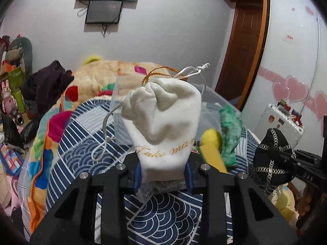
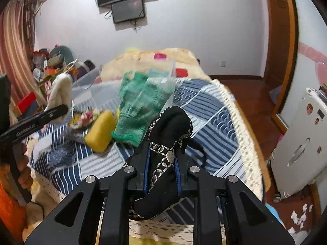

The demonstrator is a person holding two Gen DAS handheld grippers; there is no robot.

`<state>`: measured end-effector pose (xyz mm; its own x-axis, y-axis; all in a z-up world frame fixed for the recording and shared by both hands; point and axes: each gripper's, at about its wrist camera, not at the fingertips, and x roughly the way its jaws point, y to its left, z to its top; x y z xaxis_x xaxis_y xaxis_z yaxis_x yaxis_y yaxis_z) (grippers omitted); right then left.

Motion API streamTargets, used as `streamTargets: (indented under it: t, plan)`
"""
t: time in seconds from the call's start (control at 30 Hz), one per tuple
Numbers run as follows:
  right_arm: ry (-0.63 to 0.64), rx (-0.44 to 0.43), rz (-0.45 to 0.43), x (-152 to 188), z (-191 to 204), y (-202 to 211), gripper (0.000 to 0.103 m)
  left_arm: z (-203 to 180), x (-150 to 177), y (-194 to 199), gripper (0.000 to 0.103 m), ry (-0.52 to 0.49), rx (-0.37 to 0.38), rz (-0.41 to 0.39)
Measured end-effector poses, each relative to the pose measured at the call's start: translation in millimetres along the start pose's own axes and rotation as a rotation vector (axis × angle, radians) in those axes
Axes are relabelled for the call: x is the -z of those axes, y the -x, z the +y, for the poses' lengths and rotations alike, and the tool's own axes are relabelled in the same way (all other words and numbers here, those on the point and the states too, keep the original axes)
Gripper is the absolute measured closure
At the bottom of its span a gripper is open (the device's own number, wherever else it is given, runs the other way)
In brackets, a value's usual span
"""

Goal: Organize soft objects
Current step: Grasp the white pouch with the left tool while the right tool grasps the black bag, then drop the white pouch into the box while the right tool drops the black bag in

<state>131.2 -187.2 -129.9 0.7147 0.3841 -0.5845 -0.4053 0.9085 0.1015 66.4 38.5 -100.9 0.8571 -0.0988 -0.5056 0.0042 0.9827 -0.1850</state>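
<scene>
- Our left gripper (image 1: 163, 175) fingers clamp the white drawstring fabric pouch (image 1: 165, 120), lifted before the clear plastic bin (image 1: 220, 100) on the bed.
- Our right gripper (image 2: 162, 173) fingers pinch the black embroidered cloth (image 2: 169, 134).
- We should release each over the bin, cords inside.

Black left gripper (image 1: 163, 175), blue-padded jaws, 4 silver screws.

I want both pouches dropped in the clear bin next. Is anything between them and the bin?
Nothing visible blocks the white pouch in the left gripper; the clear bin lies right behind it. Between the black pouch in the right gripper and the bin lie a green cloth and a yellow sponge.
</scene>
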Motion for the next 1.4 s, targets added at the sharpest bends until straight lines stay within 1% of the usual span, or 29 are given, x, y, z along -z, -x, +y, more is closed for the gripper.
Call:
streamTargets:
  t: [0.07,0.23,0.33,0.4,0.6,0.73,0.87,1.0,1.13,1.27,1.33,1.4]
  plan:
    - [-0.001,0.004,-0.021,-7,0,3,0.086,0,-5,6,0.070,-0.003,0.005,-0.011]
    - [0.041,0.014,-0.093,-27,11,8,0.086,-1,-19,17,0.070,-0.015,0.002,-0.047]
    - [0.032,0.004,-0.133,-42,17,7,0.086,0,-31,19,0.070,-0.010,0.017,-0.062]
    - [0.022,-0.012,-0.164,-51,20,5,0.086,-1,-39,19,0.070,-0.023,0.006,-0.074]
    - [0.017,-0.038,-0.234,-81,29,-9,0.085,1,-65,5,0.070,-0.027,0.006,-0.081]
    - [0.011,-0.045,-0.246,-97,33,-24,0.085,7,-78,-14,0.070,-0.005,0.018,-0.056]
    - [0.017,-0.048,-0.239,-107,36,-41,0.085,11,-88,-36,0.070,-0.003,0.016,-0.023]
    - [0.033,-0.039,-0.209,-110,42,-59,0.085,14,-94,-59,0.070,-0.003,0.008,0.011]
    - [0.052,-0.044,-0.154,-108,51,-79,0.085,16,-97,-82,0.070,0.011,0.022,0.061]
    - [0.070,-0.044,-0.098,-109,55,-94,0.085,21,-97,-105,0.070,0.034,0.034,0.130]
    - [0.068,-0.055,-0.063,-107,55,-101,0.085,21,-96,-115,0.070,0.031,0.029,0.156]
    - [0.066,-0.061,-0.029,-105,50,-106,0.085,19,-94,-124,0.070,0.013,0.005,0.177]
